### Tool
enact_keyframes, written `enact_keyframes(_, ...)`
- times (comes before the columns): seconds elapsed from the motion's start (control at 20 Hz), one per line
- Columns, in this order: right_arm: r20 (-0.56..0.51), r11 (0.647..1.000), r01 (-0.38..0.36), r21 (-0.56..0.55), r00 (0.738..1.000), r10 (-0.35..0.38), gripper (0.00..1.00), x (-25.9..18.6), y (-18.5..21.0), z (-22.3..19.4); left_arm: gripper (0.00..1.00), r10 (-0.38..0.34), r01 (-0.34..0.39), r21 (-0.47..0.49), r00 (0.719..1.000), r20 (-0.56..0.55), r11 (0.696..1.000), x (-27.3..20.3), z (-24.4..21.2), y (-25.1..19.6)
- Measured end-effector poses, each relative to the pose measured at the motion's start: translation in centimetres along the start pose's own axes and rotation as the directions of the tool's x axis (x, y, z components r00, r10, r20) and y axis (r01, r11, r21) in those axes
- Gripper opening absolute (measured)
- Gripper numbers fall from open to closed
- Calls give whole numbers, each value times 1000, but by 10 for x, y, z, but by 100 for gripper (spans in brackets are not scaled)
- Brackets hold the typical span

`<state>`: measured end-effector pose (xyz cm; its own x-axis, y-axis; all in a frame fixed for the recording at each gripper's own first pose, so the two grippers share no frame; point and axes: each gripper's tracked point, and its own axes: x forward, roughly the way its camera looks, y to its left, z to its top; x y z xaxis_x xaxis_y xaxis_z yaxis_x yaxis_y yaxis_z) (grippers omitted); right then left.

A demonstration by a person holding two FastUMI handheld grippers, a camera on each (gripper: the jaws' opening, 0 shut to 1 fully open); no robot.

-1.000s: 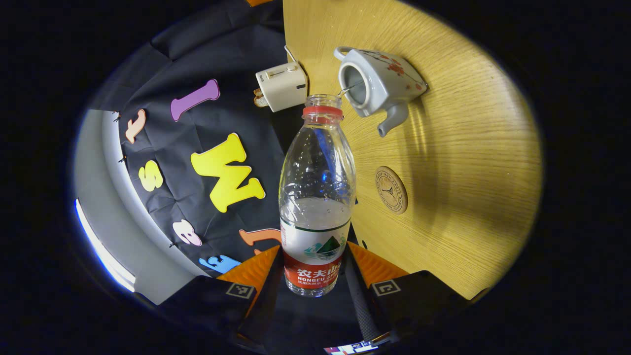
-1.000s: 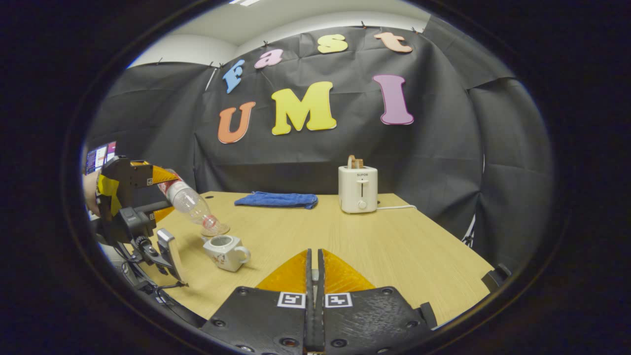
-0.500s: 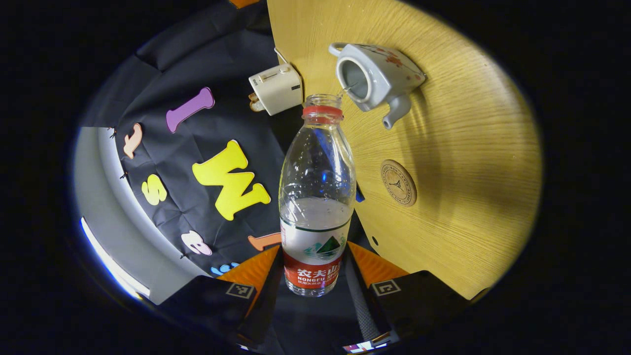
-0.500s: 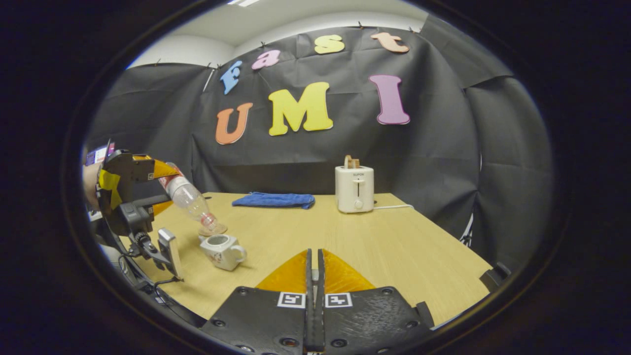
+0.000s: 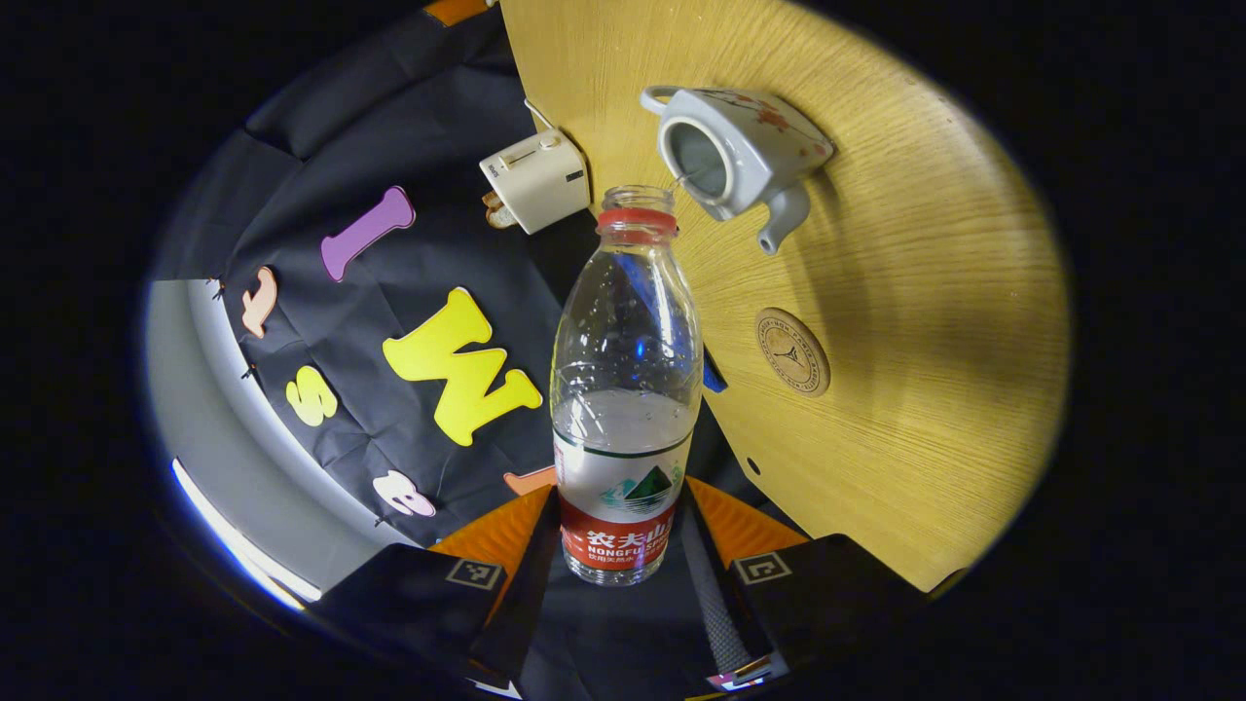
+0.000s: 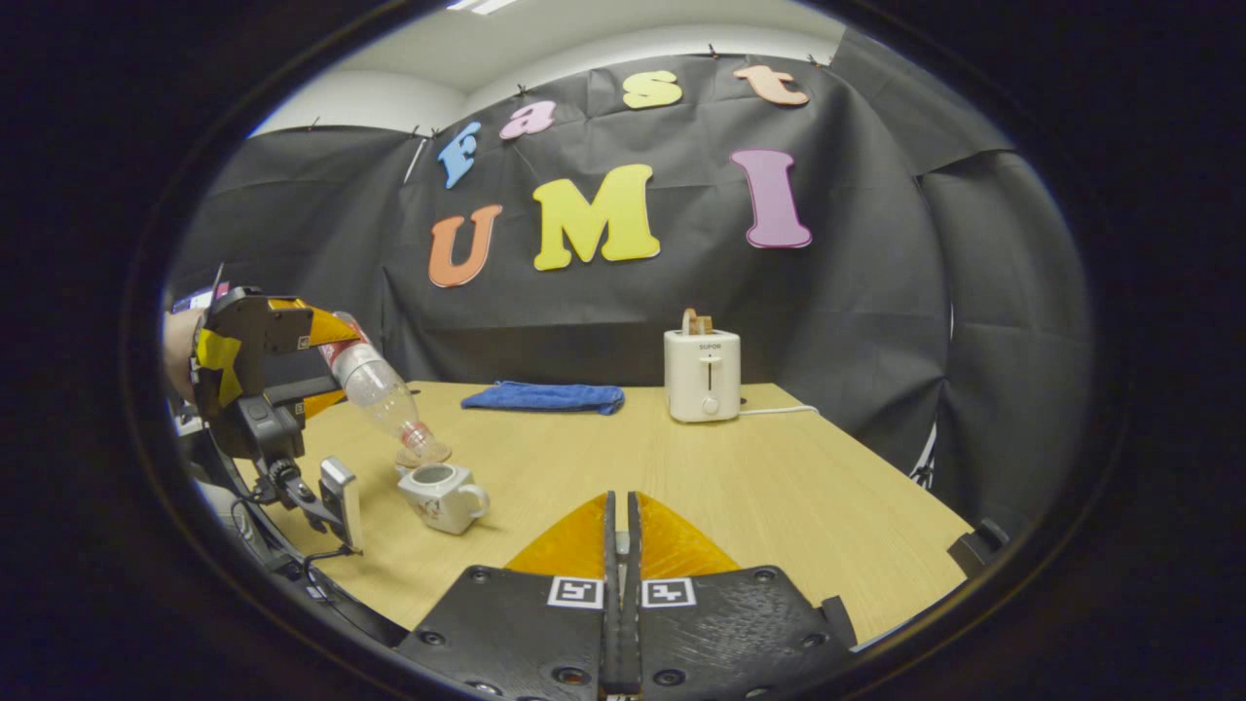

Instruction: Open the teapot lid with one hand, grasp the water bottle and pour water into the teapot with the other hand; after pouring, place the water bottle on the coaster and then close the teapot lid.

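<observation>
- Over the open white ceramic teapot, we see the left gripper clamping the tilted clear plastic water bottle.
- The right gripper is fully closed, empty.

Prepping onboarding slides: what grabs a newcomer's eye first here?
The bottle, clamped low in the left gripper and tipped mouth-down over the open teapot, with a thin stream running in. Next, the right gripper, shut, held off over the table.
</observation>
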<state>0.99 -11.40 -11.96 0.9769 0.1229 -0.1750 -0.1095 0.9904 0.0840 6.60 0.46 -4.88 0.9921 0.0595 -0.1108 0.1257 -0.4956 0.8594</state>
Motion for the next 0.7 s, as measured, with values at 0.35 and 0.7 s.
enact_keyframes(0.35,4,1000,2,4,1000,-2,0,-1,-2,1,71,7,-7,24,1000,-7,1000,0,0,3)
enact_keyframes(0.7,3,1000,3,6,1000,-3,0,-1,-3,-1,71,6,-6,18,1000,2,1000,1,2,5)
